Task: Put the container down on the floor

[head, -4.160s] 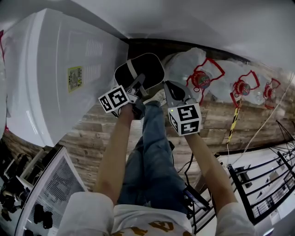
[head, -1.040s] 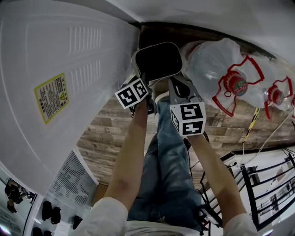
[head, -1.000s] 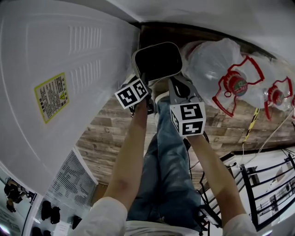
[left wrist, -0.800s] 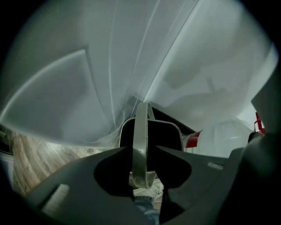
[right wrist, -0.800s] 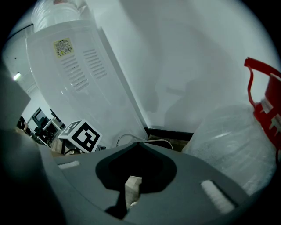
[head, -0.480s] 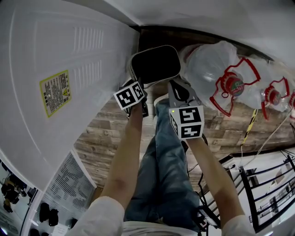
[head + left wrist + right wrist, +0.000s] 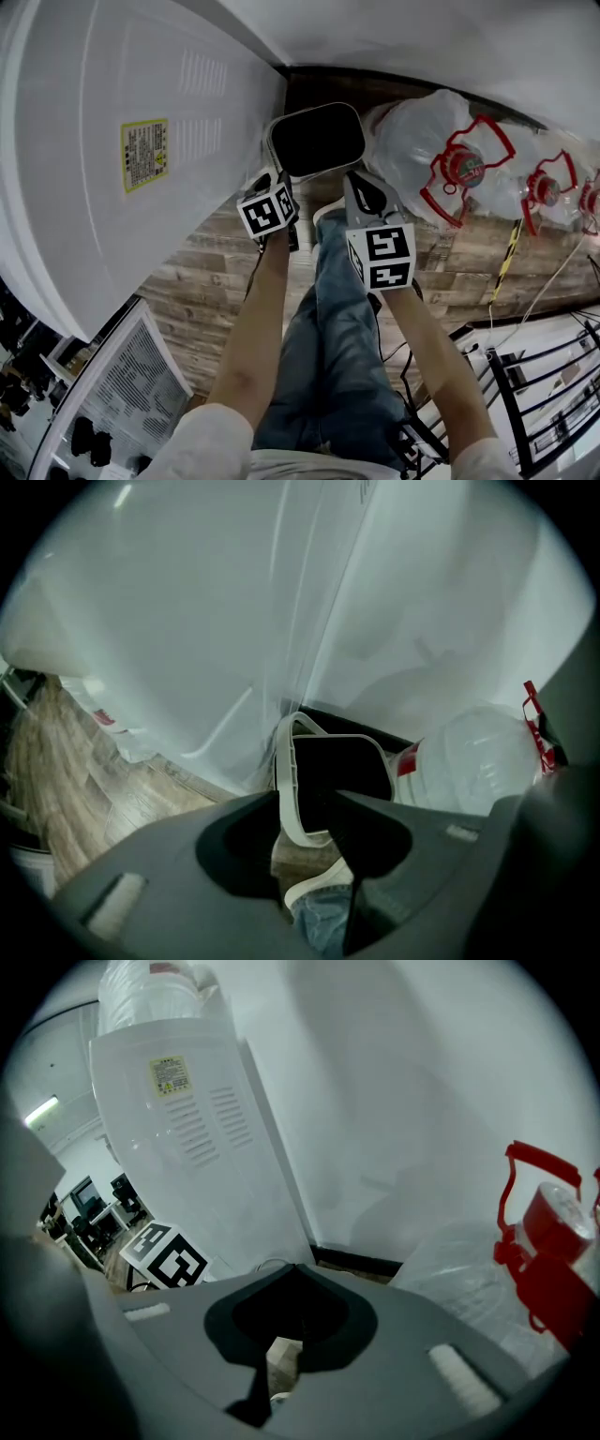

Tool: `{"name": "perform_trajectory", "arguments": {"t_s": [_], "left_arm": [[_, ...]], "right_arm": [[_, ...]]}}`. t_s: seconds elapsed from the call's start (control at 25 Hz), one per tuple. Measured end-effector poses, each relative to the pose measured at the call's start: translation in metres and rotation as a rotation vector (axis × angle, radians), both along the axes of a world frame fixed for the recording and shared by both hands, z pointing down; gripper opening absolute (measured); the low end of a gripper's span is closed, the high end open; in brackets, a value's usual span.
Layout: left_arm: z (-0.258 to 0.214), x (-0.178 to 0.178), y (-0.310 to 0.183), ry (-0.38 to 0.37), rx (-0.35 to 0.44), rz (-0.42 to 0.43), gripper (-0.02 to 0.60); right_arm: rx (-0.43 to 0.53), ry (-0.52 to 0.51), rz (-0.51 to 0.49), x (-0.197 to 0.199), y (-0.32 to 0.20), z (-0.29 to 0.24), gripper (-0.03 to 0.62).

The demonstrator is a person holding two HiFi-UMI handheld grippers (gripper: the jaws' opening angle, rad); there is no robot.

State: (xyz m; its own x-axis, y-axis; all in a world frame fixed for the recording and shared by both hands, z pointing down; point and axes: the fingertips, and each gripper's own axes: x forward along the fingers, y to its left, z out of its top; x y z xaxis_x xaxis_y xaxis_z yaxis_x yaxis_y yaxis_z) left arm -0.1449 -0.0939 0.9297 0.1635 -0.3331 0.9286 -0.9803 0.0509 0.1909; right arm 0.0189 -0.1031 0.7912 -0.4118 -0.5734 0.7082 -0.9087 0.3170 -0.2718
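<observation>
**Spotter:** Left gripper [image 7: 305,801], status?

**Operator:** I have it clamped on the container's [image 7: 317,141] near rim, one jaw outside the wall and one inside. Right gripper [image 7: 292,1274] is pinched together and empty, just beside the rim's 5 o'clock corner.

**Spotter:** Container bearing?

**Operator:** 12 o'clock off my left gripper. Mouth up, long axis 9-to-3. White appliance [image 7: 141,141] at 9, water jug [image 7: 412,155] at 3. I can't tell whether the base touches the plank floor [image 7: 206,272]. I judge the way is straight down.
</observation>
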Motion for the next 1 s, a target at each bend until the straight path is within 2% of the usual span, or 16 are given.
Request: {"name": "perform_trajectory", "arguments": {"t_s": [0.2,0.44,0.72,1.0], "left_arm": [[-0.042,-0.001,0.005,-0.013,0.097,0.013,0.261],[-0.127,0.009,0.0,-0.009,0.256,0.066,0.259],[-0.229,0.018,0.004,-0.004,0.366,0.138,0.259],[-0.329,0.015,0.012,0.032,0.475,0.11,0.258]], "right_arm": [[0.041,0.018,-0.02,-0.002,0.011,-0.026,0.023],[0.083,0.029,-0.048,0.005,0.018,-0.079,0.023],[0.15,0.009,-0.002,0.016,0.01,-0.173,0.023],[0.225,-0.034,0.018,0.007,0.013,-0.271,0.023]]}}
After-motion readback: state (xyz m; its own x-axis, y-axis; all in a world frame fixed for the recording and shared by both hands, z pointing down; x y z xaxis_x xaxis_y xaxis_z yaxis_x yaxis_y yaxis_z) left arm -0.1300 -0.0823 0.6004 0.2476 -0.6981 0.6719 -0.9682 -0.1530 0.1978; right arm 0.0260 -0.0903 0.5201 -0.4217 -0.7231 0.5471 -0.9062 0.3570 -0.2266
